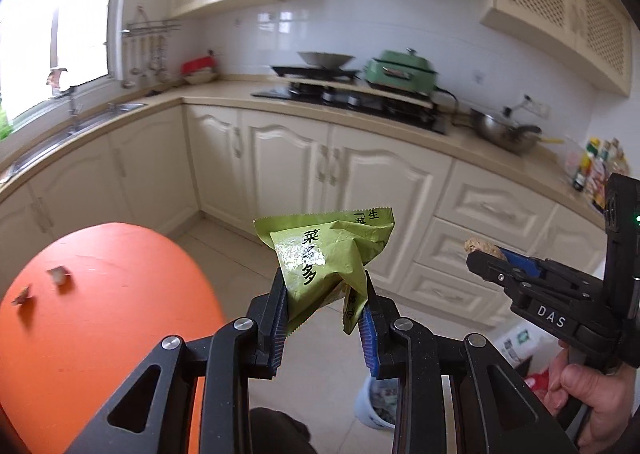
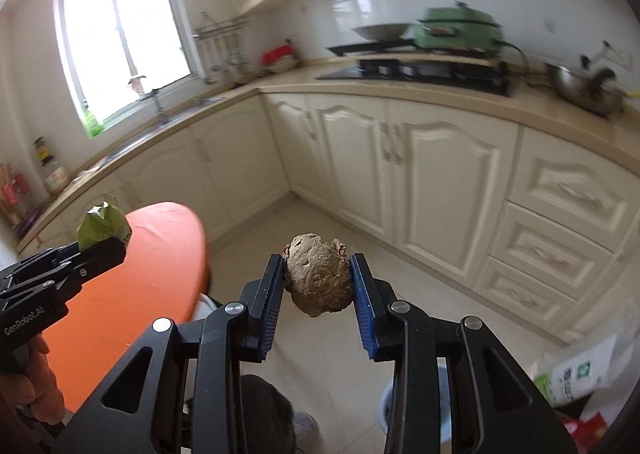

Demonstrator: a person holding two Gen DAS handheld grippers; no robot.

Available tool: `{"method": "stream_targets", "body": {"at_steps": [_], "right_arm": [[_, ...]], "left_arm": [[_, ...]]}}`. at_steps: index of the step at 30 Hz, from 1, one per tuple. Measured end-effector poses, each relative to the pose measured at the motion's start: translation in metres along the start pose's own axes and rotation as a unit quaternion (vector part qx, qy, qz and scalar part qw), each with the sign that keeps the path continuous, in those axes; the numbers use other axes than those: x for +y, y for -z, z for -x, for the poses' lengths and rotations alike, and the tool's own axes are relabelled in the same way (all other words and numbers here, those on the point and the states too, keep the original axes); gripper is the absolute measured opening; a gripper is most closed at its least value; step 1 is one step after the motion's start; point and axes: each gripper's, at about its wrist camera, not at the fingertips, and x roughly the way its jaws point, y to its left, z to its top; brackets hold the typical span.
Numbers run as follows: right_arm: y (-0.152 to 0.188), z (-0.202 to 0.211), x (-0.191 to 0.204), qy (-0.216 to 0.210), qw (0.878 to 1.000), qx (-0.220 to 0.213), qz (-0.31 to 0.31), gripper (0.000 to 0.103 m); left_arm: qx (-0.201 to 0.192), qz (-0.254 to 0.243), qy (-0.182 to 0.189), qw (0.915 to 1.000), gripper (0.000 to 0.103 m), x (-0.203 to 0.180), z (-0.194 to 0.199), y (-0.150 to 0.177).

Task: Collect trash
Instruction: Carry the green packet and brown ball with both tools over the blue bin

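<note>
Trash is held in both claws, above the floor beside the orange table. The left claw points forward and downward, its pads clamped on a crumpled green wrapper that juts up between them. The right claw, angled down likewise, pinches a brown crumpled lump; a hand grips its handle. Two small scraps lie on the tabletop. A white bin stands on the pale tiled floor below. Cream cabinets line the kitchen, with a stove and a green cooker on the counter.
</note>
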Motion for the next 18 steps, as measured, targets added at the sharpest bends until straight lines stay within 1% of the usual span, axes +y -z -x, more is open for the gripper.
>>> {"method": "stream_targets", "body": {"at_steps": [2,3,7,9,11,13,15,18], "right_arm": [[0.010,-0.001,-0.025,0.022,1.000,0.009,-0.016,0.033],[0.016,-0.002,-0.037,0.030,0.999,0.015,-0.025,0.033],[0.044,-0.012,-0.086,0.060,0.995,0.043,-0.064,0.033],[0.061,-0.022,-0.108,0.074,0.992,0.063,-0.082,0.033],[0.079,-0.034,-0.130,0.085,0.987,0.087,-0.101,0.033],[0.094,-0.047,-0.147,0.091,0.983,0.108,-0.118,0.033],[0.110,-0.061,-0.165,0.093,0.978,0.130,-0.137,0.033],[0.131,-0.081,-0.185,0.097,0.969,0.160,-0.161,0.033]], "left_arm": [[0.017,-0.012,0.021,0.9996,0.027,-0.014,-0.017,0.002],[0.026,-0.017,0.032,0.9990,0.027,-0.017,-0.030,-0.005],[0.071,-0.047,0.069,0.9940,0.027,-0.040,-0.079,-0.014],[0.106,-0.058,0.087,0.9888,0.027,-0.054,-0.107,-0.008],[0.141,-0.072,0.103,0.9819,0.027,-0.068,-0.136,-0.002],[0.169,-0.086,0.109,0.9758,0.027,-0.082,-0.164,0.005],[0.202,-0.092,0.118,0.9678,0.027,-0.092,-0.193,0.010],[0.236,-0.099,0.127,0.9583,0.027,-0.105,-0.232,0.016]]}}
